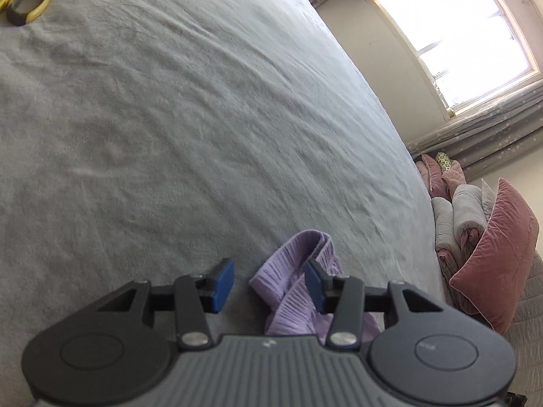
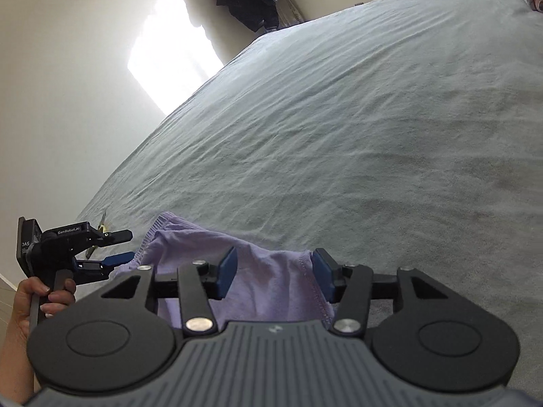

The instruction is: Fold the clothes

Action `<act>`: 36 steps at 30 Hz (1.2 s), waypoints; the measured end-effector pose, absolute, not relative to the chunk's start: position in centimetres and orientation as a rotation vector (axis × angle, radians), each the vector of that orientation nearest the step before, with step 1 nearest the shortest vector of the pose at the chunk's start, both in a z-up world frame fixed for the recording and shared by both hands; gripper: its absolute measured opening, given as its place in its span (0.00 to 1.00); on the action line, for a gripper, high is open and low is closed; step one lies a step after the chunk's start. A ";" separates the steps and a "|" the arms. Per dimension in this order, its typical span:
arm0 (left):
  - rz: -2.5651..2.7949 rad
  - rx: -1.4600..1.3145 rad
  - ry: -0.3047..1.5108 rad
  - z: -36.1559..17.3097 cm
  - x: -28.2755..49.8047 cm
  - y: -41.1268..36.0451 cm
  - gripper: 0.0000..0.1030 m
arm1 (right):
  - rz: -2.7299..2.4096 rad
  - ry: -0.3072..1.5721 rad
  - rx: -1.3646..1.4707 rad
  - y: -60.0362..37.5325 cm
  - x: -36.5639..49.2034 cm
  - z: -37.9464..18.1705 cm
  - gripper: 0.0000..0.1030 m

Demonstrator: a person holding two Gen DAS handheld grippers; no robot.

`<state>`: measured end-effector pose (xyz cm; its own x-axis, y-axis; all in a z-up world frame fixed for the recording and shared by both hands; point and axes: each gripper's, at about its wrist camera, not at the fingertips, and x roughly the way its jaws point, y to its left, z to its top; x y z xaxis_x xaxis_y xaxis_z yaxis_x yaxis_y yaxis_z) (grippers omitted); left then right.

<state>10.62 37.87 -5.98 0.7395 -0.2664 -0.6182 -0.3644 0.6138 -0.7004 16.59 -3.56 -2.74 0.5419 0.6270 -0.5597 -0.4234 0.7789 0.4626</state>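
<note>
Both tongs point(image 1: 269, 286) point(image 2: 275, 278) open astride lilac garment point(image 2: 271, 281)

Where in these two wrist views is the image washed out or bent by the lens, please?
Left wrist view: the window is blown out white and the bed edge curves from fisheye distortion. Right wrist view: a sunlit patch on the wall is overexposed, the bed bulges likewise, and the lilac garment stays fairly sharp.
</note>
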 end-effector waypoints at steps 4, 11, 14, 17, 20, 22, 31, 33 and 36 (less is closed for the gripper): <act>0.059 -1.041 0.765 -6.9 10.2 38.5 0.35 | 0.722 0.677 0.082 -0.4 13.5 -0.8 0.52; 0.036 -1.240 0.765 -9.6 10.1 38.3 0.18 | 0.935 0.570 -0.216 9.8 10.8 -0.1 0.51; 0.046 -1.266 0.756 -10.1 9.8 38.2 0.12 | 0.974 0.538 -0.319 13.2 10.2 -0.5 0.51; 0.047 -1.270 0.751 -10.0 9.9 37.9 0.09 | 1.001 0.509 -0.442 16.6 9.8 -1.3 0.51; 0.045 -1.270 0.748 -10.0 9.9 38.0 0.08 | 1.010 0.476 -0.597 19.5 9.5 -2.7 0.42; 0.043 -1.269 0.746 -10.2 9.7 38.4 0.07 | 0.998 0.466 -0.676 20.6 9.9 -3.5 0.30; 0.037 -1.273 0.723 -9.9 8.9 39.3 0.07 | 0.835 0.439 -0.516 20.0 13.0 -1.5 0.05; 0.033 -1.270 0.719 -9.7 8.8 39.3 0.07 | 0.780 0.404 -0.522 20.6 13.2 -1.2 0.05; 0.034 -1.265 0.709 -9.5 8.4 39.6 0.07 | 0.695 0.346 -0.555 21.9 13.0 -1.3 0.05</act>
